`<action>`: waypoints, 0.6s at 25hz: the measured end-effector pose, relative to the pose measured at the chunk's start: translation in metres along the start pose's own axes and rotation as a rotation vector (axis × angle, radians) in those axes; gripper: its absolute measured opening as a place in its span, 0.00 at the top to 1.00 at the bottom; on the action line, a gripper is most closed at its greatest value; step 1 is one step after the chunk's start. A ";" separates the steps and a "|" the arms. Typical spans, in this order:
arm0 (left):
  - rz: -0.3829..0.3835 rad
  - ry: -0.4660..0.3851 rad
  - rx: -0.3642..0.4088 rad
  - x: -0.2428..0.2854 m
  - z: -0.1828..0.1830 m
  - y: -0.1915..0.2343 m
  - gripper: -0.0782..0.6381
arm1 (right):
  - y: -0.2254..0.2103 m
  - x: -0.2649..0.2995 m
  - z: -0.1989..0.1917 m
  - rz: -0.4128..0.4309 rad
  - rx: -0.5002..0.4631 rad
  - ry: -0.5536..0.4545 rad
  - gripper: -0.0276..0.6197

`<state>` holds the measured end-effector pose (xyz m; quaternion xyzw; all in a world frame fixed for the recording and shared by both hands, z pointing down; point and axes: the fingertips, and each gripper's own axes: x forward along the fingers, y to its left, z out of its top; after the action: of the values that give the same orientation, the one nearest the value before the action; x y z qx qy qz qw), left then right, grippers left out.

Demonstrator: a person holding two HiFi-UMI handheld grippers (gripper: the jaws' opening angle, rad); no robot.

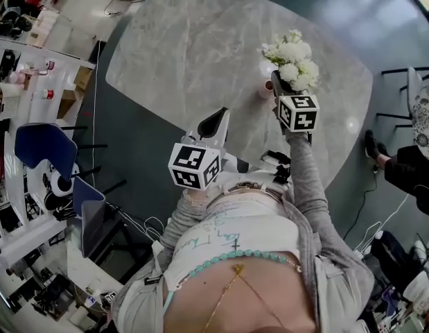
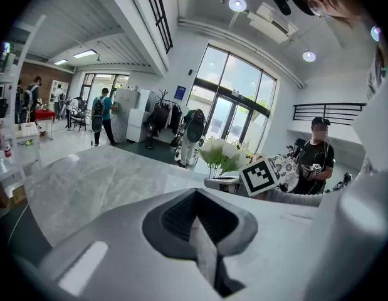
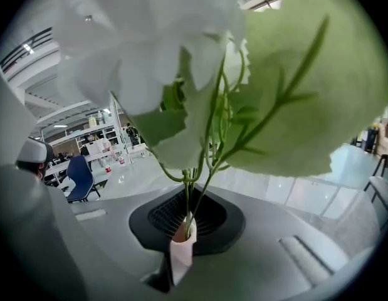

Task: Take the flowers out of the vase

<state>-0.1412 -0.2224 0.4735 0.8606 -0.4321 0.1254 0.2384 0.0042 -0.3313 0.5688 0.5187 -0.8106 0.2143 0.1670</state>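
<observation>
White flowers [image 1: 292, 60] fan out just beyond the right gripper [image 3: 181, 246]. Its jaws are pinched tight on the thin green stems [image 3: 194, 193] low down where they bunch together, and that looks like the place to hold, since the heads seem soft, light and easily crushed and the stems bendy. What looks like a small pinkish vase [image 1: 265, 89] sits on the grey stone-look table [image 1: 186, 47] just to that gripper's left, though I can't tell whether the stem ends are clear of its mouth. The left gripper [image 1: 213, 122] hangs well apart from it, nearer the body, jaws together on nothing.
</observation>
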 end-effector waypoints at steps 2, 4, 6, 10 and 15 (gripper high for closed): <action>-0.011 -0.001 0.007 0.002 0.001 -0.003 0.89 | -0.001 -0.005 0.003 -0.007 -0.002 -0.012 0.91; -0.019 -0.001 0.010 0.004 0.002 -0.007 0.89 | -0.002 -0.010 0.006 -0.009 -0.003 -0.021 0.91; -0.026 0.001 0.012 0.005 0.002 -0.008 0.89 | -0.001 -0.013 0.008 -0.009 0.000 -0.031 0.91; -0.039 0.002 0.017 0.001 0.004 -0.006 0.89 | 0.006 -0.018 0.019 -0.009 0.002 -0.061 0.91; -0.074 0.011 0.023 0.010 0.007 -0.015 0.89 | 0.001 -0.028 0.031 -0.022 -0.003 -0.079 0.91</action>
<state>-0.1233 -0.2255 0.4670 0.8779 -0.3973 0.1263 0.2355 0.0133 -0.3255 0.5288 0.5353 -0.8112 0.1905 0.1379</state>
